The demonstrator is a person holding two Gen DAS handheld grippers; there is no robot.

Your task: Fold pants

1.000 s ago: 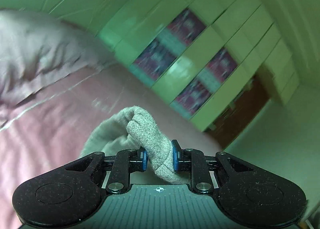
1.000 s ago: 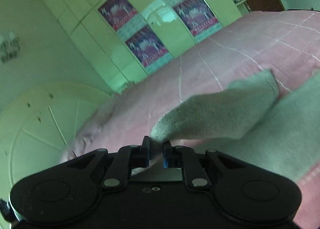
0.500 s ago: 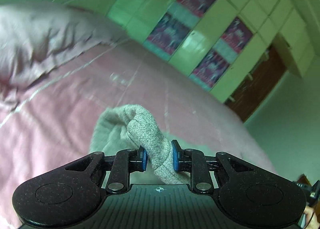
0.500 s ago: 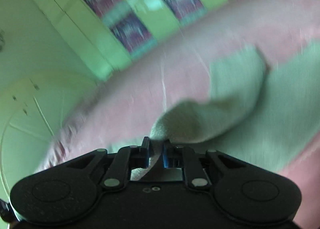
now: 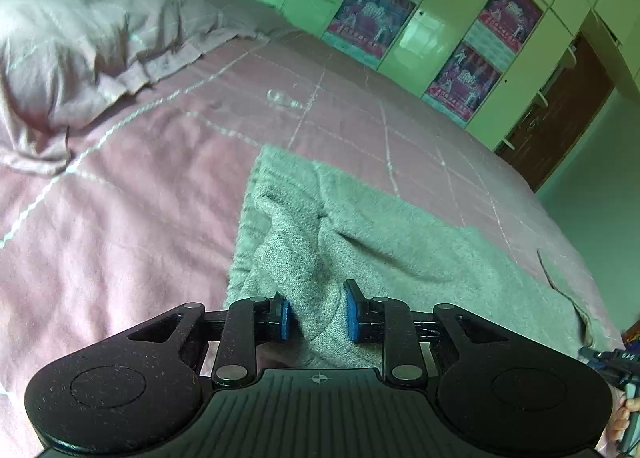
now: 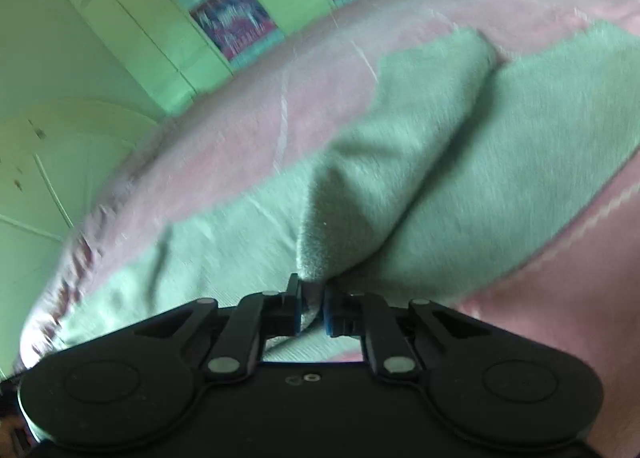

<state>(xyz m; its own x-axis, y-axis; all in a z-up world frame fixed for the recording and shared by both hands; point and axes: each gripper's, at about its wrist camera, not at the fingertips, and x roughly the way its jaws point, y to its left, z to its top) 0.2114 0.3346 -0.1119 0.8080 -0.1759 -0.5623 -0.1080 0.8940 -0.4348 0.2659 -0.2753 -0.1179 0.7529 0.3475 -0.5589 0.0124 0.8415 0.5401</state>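
The grey knit pants (image 5: 400,242) lie spread on a pink bedspread (image 5: 120,218). My left gripper (image 5: 316,312) is shut on a bunched fold of the pants near their waist end, low over the bed. In the right wrist view the pants (image 6: 440,162) stretch away, one leg folded over. My right gripper (image 6: 312,310) is shut on a raised corner of the pants fabric, close above the bed. The view is blurred.
A pink pillow (image 5: 92,42) lies at the far left of the bed. A small clear object (image 5: 280,98) lies on the bedspread beyond the pants. Green wardrobe doors with posters (image 5: 464,30) stand behind the bed. A brown door (image 5: 560,106) is at the right.
Both grippers have dropped toward the bed with the pants still held. The lifted fabric now lies spread flat, and the left wrist view has tilted down onto it.
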